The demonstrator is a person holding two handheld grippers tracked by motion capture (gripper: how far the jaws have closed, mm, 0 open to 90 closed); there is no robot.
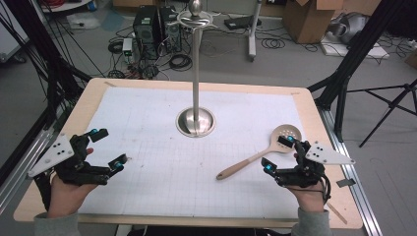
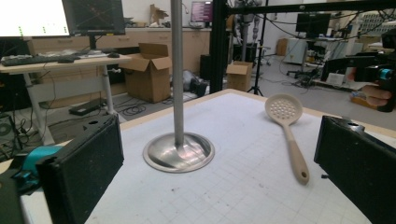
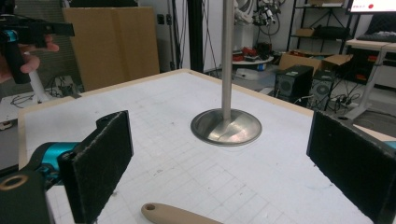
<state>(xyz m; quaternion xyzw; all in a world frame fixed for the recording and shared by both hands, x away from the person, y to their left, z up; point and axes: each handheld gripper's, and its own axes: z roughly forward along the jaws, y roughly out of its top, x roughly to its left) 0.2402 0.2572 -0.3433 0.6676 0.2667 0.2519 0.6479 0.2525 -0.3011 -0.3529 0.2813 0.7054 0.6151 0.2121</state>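
The steel stand (image 1: 195,120) rises mid-table, blocking a straight crossing; the slotted spoon (image 1: 260,153) lies diagonally at right; the gridded mat (image 1: 147,147) around them lies open.

High view: fixed above the near edge of the table (image 1: 123,86), facing forward and down; whole top in frame, lab floor beyond.

Left gripper view: rides low over the left side of the table, looks along its own jaws across the top toward the stand (image 2: 178,149) and slotted spoon (image 2: 287,126); close to the surface.

Right gripper view: low over the right side, faces the stand (image 3: 226,125); spoon handle at the bottom edge.

Shared by all three: stand base, gridded mat (image 1: 147,162), spoon.
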